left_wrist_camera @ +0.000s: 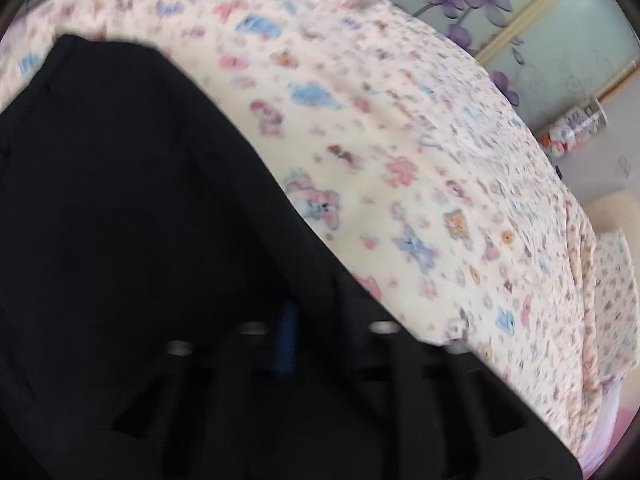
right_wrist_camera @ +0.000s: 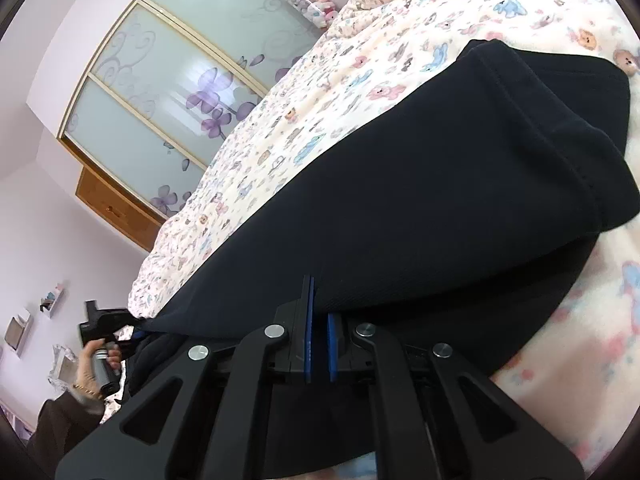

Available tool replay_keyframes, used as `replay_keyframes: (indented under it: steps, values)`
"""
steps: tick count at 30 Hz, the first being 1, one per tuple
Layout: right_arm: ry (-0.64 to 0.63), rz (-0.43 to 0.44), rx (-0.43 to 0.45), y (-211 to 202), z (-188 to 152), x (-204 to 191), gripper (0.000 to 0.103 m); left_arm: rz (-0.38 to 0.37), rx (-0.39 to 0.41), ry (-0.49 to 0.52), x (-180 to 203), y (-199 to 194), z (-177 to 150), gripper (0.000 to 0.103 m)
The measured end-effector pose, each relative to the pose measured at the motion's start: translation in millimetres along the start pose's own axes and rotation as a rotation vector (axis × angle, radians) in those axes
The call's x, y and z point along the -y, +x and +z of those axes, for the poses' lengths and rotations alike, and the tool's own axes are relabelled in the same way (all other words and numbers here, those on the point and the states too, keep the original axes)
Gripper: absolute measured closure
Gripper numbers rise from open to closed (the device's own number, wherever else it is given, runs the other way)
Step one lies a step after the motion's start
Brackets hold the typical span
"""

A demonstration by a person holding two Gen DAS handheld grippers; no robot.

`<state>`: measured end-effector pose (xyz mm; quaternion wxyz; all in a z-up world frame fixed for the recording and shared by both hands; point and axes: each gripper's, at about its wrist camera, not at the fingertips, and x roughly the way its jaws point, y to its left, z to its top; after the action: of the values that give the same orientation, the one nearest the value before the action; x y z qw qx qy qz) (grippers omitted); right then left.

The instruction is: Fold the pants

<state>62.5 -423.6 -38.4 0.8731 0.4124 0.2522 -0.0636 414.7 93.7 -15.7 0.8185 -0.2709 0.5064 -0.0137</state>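
Left gripper (right_wrist_camera: pixel 138 334) sat at near edge of bed (left_wrist_camera: pixel 400 152), tongs together, apparently nipping black pants (right_wrist_camera: pixel 400 184) there. We figured so cloth stayed taut. Right gripper (right_wrist_camera: pixel 319 308) clamped pants' near edge too, blue pads (right_wrist_camera: pixel 309 320) pinching fabric. Pants lay lengthwise across bedspread, hem toward far right corner. Teddy-print cover, rumpled. Behind: wardrobe (right_wrist_camera: pixel 160 92) with purple flowers on frosted glass, lilac walls.

A cream bedspread printed with pastel teddy bears (right_wrist_camera: pixel 400 52) lies before a frosted-glass wardrobe with purple flowers (right_wrist_camera: pixel 168 92), above a wooden drawer (right_wrist_camera: pixel 116 210).
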Motion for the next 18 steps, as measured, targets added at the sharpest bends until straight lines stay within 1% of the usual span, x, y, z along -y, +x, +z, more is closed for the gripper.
replay_keyframes:
  steps: [1,2,3,4,6,11,12,14,17,18]
  values:
    - [-0.001,0.001,-0.001,1.0,0.3,-0.1,0.097,-0.042,0.017,-0.042,-6.8,0.8,-0.3,0.099]
    - [-0.003,0.001,-0.001,0.7,0.6,0.0,0.097,-0.071,0.037,-0.074,-11.8,-1.7,-2.8,0.1]
    - [-0.004,0.001,0.001,0.2,0.6,-0.2,0.097,-0.078,0.053,-0.084,-15.0,-5.1,-6.6,0.1]
    - [-0.003,0.002,0.001,-0.3,0.7,0.1,0.097,-0.074,0.068,-0.079,-15.6,-9.0,-9.8,0.1]
    - [0.002,0.005,0.002,-1.2,1.7,-0.5,0.097,-0.071,0.129,-0.053,-17.1,-28.6,-21.6,0.1]
    - [-0.013,-0.001,0.017,-9.8,7.3,-5.8,0.097,-0.106,0.225,-0.024,-26.4,-82.5,-45.3,0.1]
    - [-0.018,0.0,0.024,-13.0,9.0,-7.2,0.097,-0.122,0.246,-0.018,-30.7,-98.7,-55.1,0.1]
    - [-0.025,-0.002,0.038,-20.2,11.0,-8.8,0.097,-0.14,0.264,-0.01,-34.5,-114.6,-66.1,0.1]
    - [-0.02,-0.005,0.056,-30.3,16.2,-9.5,0.097,-0.184,0.311,-0.014,-49.9,-147.8,-95.1,0.1]
    - [-0.018,-0.005,0.061,-33.4,17.8,-9.4,0.097,-0.202,0.342,-0.015,-56.6,-161.5,-109.3,0.1]
